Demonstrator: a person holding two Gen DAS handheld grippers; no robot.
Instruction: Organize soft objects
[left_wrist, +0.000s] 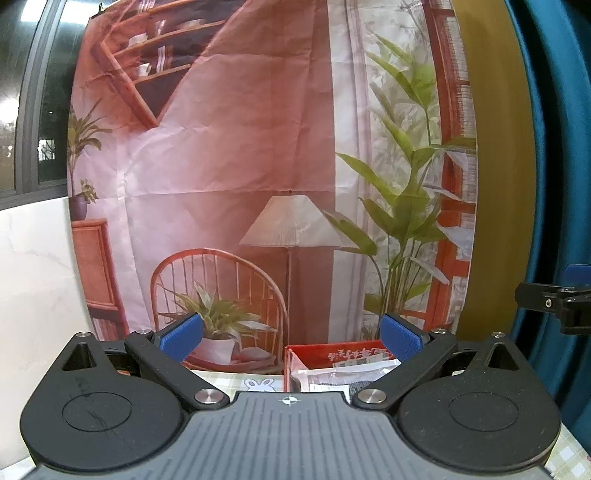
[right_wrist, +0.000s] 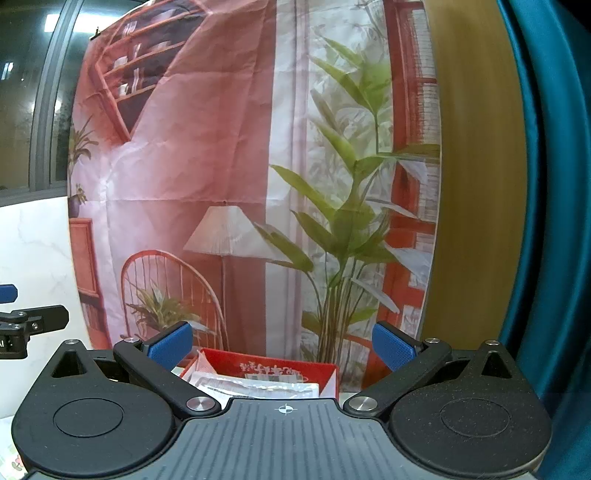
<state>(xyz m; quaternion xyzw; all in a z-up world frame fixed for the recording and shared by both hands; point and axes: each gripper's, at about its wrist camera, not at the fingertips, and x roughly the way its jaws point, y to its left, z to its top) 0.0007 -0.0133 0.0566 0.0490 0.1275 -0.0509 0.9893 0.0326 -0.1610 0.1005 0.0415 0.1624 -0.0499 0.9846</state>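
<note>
A red box (left_wrist: 332, 352) stands on the table by the backdrop, holding clear plastic packets (left_wrist: 332, 376) with soft items inside. It also shows in the right wrist view (right_wrist: 266, 365), with packets (right_wrist: 251, 384) in it. My left gripper (left_wrist: 291, 338) is open and empty, raised in front of the box. My right gripper (right_wrist: 280, 345) is open and empty, also raised in front of the box. The right gripper shows at the right edge of the left view (left_wrist: 565, 302). The left gripper shows at the left edge of the right view (right_wrist: 22, 321).
A printed fabric backdrop (left_wrist: 240, 166) of a room hangs behind the table. A checked tablecloth (left_wrist: 251, 382) with a rabbit print covers the table. A blue curtain (right_wrist: 554, 184) hangs at the right, a white marble wall (left_wrist: 33, 277) at the left.
</note>
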